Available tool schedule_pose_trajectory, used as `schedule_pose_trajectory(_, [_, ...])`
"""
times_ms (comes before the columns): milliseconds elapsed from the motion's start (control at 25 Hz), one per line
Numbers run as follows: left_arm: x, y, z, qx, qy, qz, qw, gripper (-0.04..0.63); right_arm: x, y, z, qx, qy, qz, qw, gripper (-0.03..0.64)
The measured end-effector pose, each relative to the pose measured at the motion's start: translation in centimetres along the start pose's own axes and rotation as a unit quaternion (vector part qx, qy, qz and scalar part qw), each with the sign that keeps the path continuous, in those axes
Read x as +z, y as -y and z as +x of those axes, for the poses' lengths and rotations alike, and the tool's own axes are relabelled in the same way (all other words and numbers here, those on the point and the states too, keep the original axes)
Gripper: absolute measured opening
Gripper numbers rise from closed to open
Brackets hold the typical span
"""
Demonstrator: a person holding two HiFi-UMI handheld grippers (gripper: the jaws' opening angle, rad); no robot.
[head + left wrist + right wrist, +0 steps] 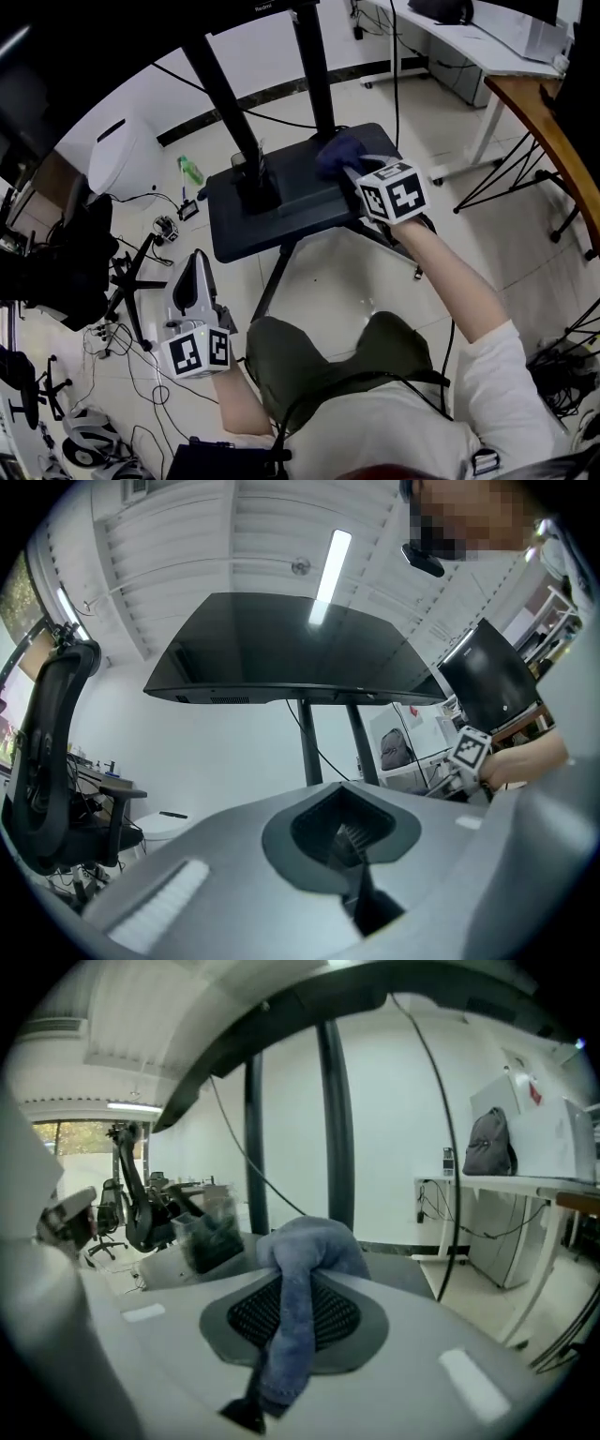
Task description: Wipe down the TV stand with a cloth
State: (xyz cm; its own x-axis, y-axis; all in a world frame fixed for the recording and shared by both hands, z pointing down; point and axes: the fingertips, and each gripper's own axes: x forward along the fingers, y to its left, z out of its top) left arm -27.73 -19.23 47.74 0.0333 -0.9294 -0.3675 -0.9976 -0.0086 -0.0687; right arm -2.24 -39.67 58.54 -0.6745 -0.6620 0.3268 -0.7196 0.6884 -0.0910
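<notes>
The cloth (298,1274), a soft blue one, is pinched between the jaws of the right gripper (351,169). One strip runs back along the seam of the closed jaws. The rest bunches into a rounded wad just past their tips. That wad lies on the far right corner of the dark shelf (300,204) of the TV stand, and the gripper reaches over the shelf's right edge to hold it there.

To the left of this gripper, two black posts (313,66) rise from the shelf. A small dark box (253,180) stands at the foot of the nearer post. Beyond the jaws, on the right, a white desk (525,1185) carries a grey backpack (487,1147).

The left gripper (354,850) is well apart from the stand, low at the person's left side and over the floor. Its jaws are pressed together with nothing between them. They tilt upward, so the underside of the black TV (291,649) fills the space ahead of them. A black office chair (47,752) stands to its left. Its right takes in the right gripper's marker cube (472,750).

On the floor ahead of the left gripper lie a green bottle (190,170) and loose cables (141,366).
</notes>
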Motion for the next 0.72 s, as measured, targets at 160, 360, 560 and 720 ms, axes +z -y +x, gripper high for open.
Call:
schedule_pose_trajectory(160, [0.3,0.9,0.4,-0.009,0.006,0.000,0.9999,0.009,-3.2,-3.0,-7.0,0.002,0.065,0.001,0.998,0.061])
schedule_pose_trajectory(360, [-0.1,2.2,0.8,-0.021,0.002,0.001,0.9998,0.009,-1.9,-4.0,-11.2,-0.010,0.132,-0.006,0.991,0.061])
schedule_pose_trajectory(560, [-0.5,2.7,0.8,-0.023,-0.009,-0.003,0.9997,0.009,6.4,2.6,-7.0,-0.029,0.135,0.008,0.990,0.061])
schedule_pose_trajectory(720, [-0.5,2.4,-0.3,-0.016,-0.017,-0.003,0.9997,0.009,5.7,9.6,0.6,-0.059,0.026,0.036,0.997,0.061])
